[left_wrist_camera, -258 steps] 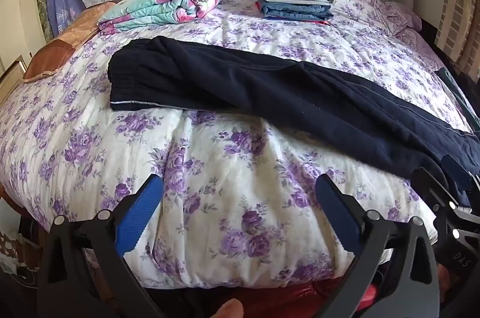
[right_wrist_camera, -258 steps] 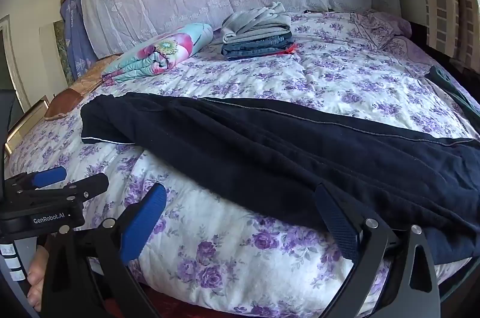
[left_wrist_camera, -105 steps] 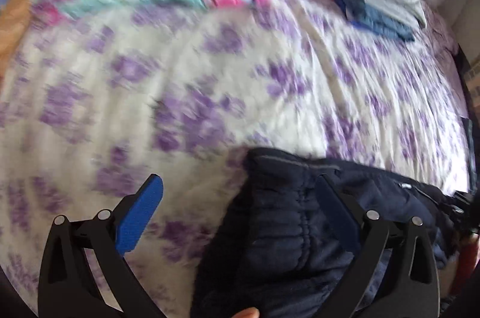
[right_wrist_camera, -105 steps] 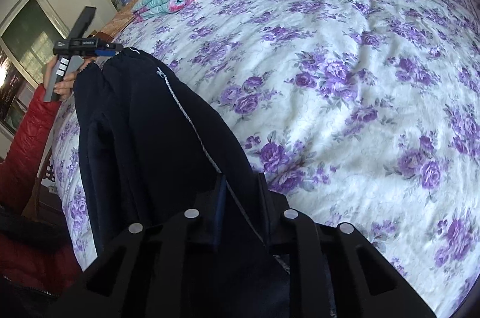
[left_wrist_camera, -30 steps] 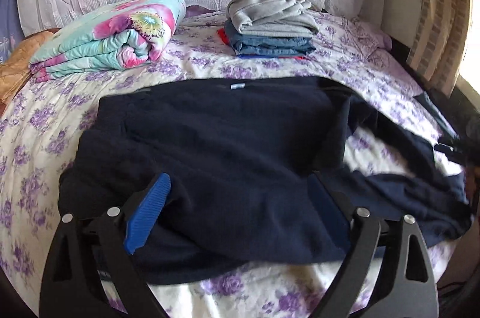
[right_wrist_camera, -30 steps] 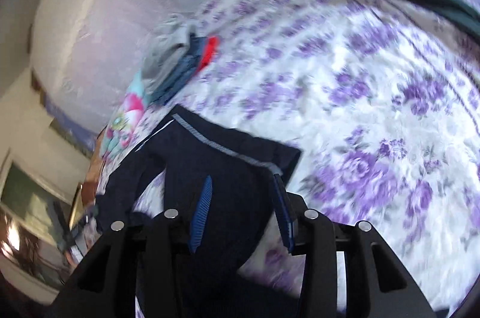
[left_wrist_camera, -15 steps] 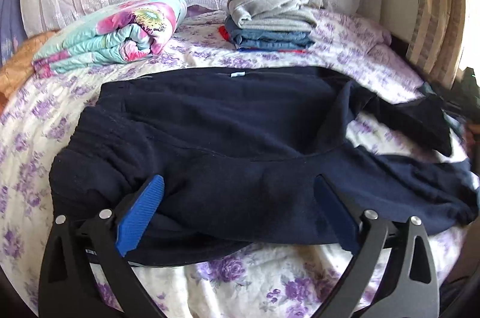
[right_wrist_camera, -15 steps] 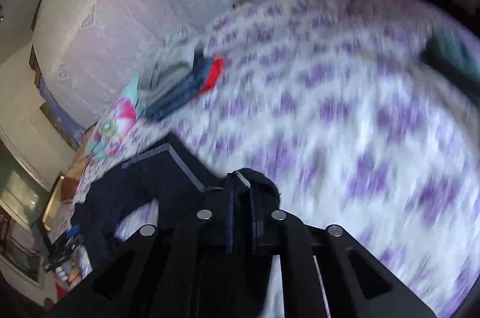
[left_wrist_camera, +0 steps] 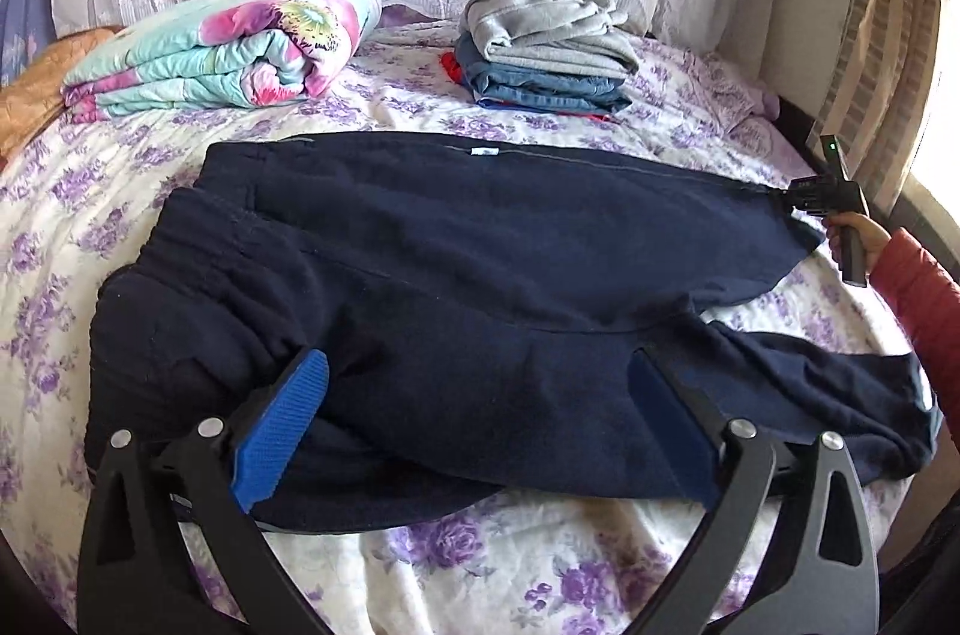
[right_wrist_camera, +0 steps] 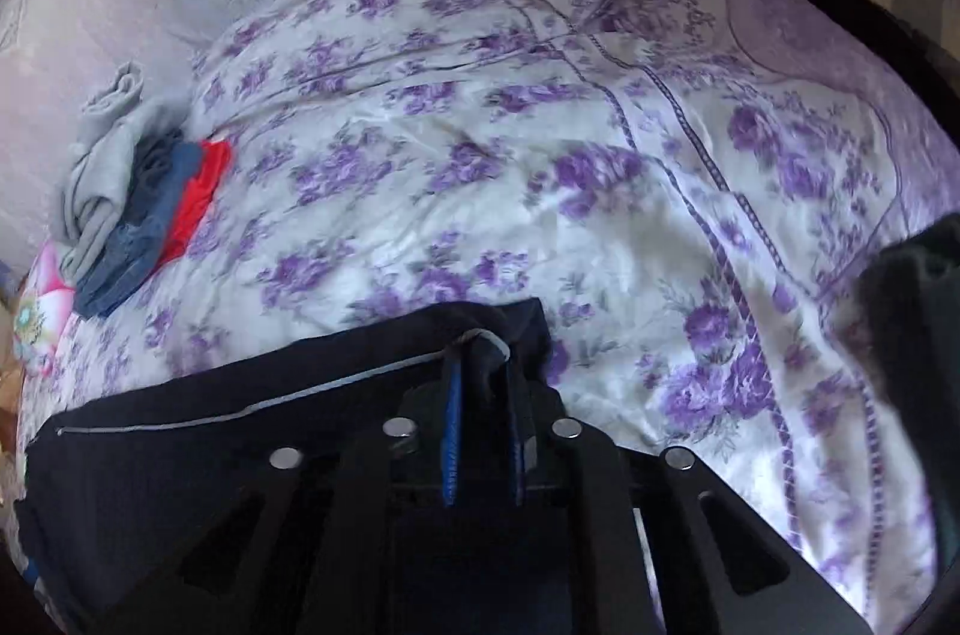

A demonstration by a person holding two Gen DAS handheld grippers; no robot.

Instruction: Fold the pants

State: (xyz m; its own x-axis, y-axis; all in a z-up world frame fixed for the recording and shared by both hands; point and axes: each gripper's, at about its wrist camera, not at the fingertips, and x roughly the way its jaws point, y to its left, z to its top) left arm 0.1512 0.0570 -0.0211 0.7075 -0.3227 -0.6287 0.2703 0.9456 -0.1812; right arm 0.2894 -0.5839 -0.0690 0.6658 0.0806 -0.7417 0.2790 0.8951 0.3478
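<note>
Navy pants [left_wrist_camera: 480, 287] on floral bedspread [left_wrist_camera: 492, 569], cuff pinched in easing right gripper [right_wrist_camera: 483, 383] (left gripper [left_wrist_camera: 480, 425] spread wide)

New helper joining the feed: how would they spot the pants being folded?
On the purple-flowered bedspread, look in front of the rolled floral quilt and the stack of folded clothes. The navy pants lie spread out there, the only dark, unfolded garment.

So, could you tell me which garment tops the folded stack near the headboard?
The light grey garment, lying above the blue denim one and the red one.
</note>
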